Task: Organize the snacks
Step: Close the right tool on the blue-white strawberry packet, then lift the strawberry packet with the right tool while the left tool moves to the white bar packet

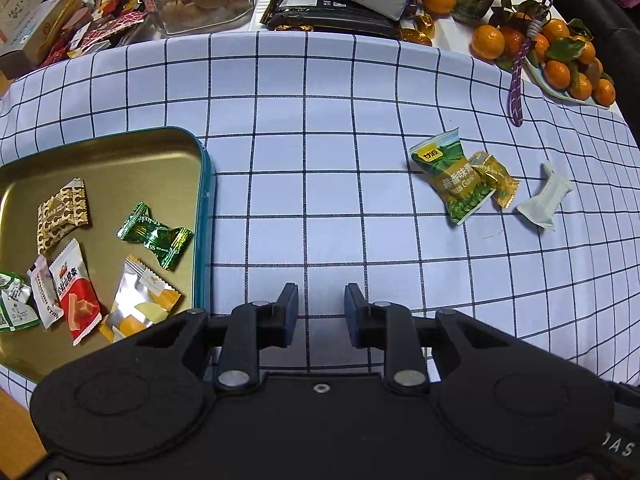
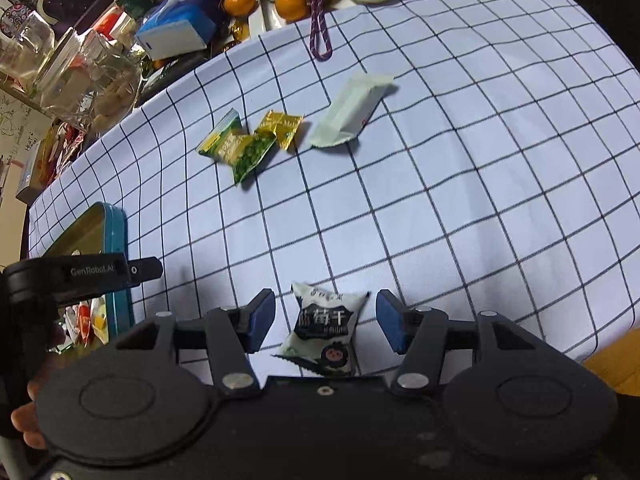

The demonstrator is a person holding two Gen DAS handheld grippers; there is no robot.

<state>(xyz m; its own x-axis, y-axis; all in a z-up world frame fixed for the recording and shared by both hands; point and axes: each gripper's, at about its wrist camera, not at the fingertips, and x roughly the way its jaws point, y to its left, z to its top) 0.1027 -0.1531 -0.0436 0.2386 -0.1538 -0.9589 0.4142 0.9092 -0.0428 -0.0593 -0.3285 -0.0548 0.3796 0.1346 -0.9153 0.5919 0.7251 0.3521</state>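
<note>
Item: white-and-black snack sachet [image 2: 323, 330], on the checked tablecloth [image 2: 440, 200] between the apart, non-touching jaws of the right gripper [image 2: 325, 320]; likely light, crinkly, slippery film, best pinched across its puffed middle; left gripper [image 1: 321, 312] narrowly parted, empty.

Both wrist views look steeply down at the surface [image 1: 360, 208] from close above, and share the green packet [image 1: 452, 180] [image 2: 236, 148] and tin [image 1: 202, 216] [image 2: 120, 248].
</note>
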